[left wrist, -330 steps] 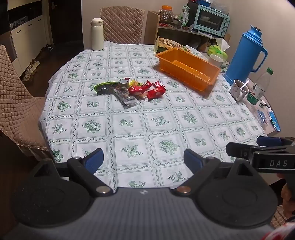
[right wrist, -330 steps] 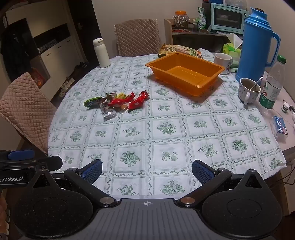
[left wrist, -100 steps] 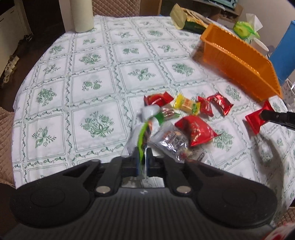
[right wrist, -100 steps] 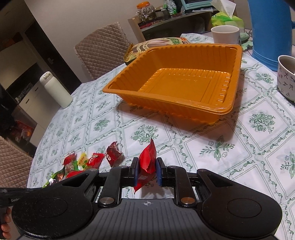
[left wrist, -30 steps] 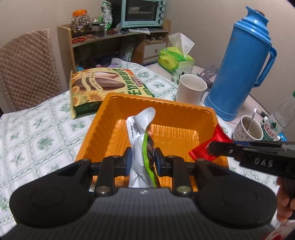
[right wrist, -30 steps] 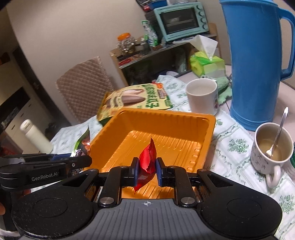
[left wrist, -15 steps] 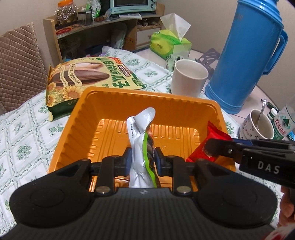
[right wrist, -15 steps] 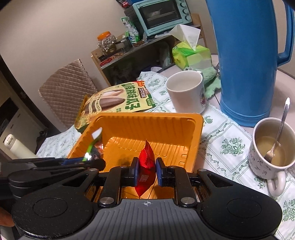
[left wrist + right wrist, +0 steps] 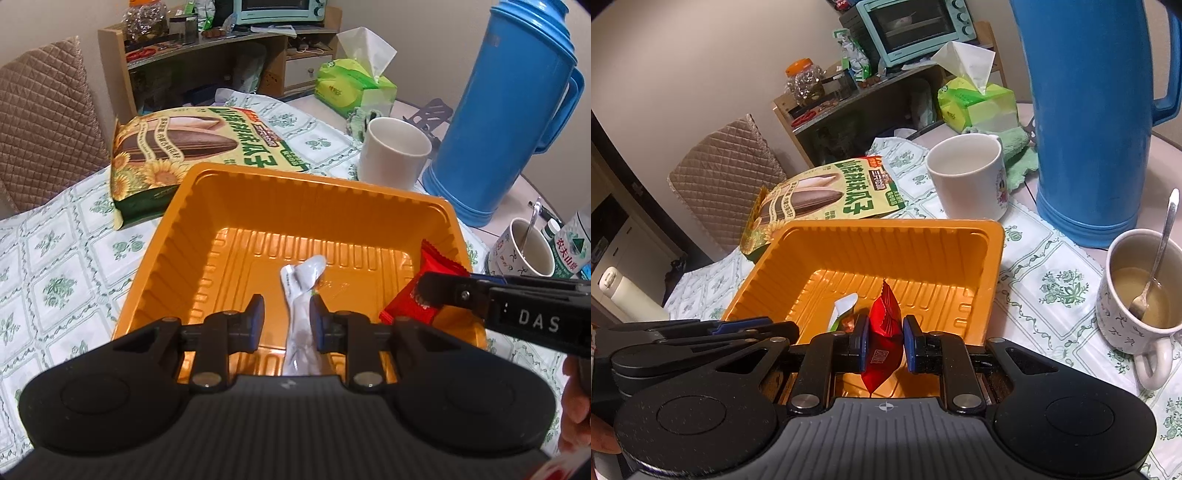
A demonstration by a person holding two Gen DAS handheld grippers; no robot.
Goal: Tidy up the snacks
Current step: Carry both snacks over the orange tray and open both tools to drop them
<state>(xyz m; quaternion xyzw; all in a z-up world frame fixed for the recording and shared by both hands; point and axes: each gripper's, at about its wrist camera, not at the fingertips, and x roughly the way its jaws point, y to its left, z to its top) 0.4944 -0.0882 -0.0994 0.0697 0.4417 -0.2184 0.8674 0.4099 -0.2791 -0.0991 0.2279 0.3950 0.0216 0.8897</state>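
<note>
"DAS" (white) on right gripper (image 9: 421, 295)

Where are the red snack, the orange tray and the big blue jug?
red snack (image 9: 884, 332), right wrist view, middle of the wrapper
orange tray (image 9: 314, 186), left wrist view, far rim
blue jug (image 9: 506, 110), left wrist view, middle of the body

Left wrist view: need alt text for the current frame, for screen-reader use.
The left gripper hangs over an orange tray with its jaws open around a silver snack packet. At the frame's right edge, the right gripper holds a red packet over the same tray.
</note>
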